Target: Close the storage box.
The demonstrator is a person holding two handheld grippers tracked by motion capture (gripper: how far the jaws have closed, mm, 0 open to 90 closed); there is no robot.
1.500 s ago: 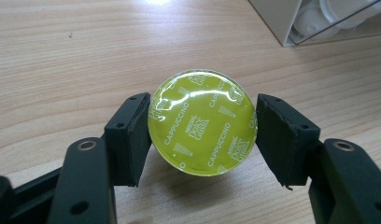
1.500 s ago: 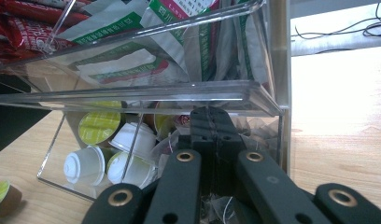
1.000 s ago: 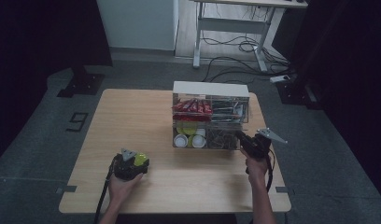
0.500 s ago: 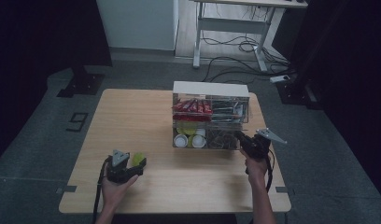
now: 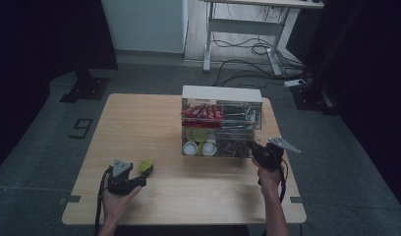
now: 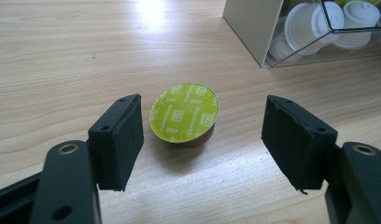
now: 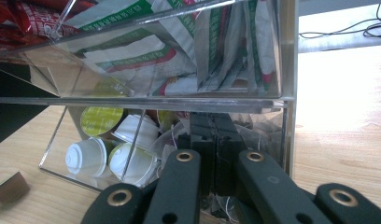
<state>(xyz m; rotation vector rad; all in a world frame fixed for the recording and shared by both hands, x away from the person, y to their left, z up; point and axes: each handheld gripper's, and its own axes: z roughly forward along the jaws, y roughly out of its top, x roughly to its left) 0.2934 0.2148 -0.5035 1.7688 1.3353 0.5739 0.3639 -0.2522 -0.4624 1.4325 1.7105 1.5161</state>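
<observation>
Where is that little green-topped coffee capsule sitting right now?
The capsule rests on the wooden table, between the open jaws of the left tool and touching neither, nearer the left one, in front-left of the clear organiser box.

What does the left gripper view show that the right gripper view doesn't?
Left gripper view: a round coffee capsule with a green foil lid lies on the wooden table between the left gripper's open fingers, untouched. Right gripper view: the right gripper, its fingers shut together, is pushed into the lower compartment of the clear acrylic organiser box among tea bags, with paper sachets in the tier above. Both views show the organiser's white capsules and the table.
</observation>
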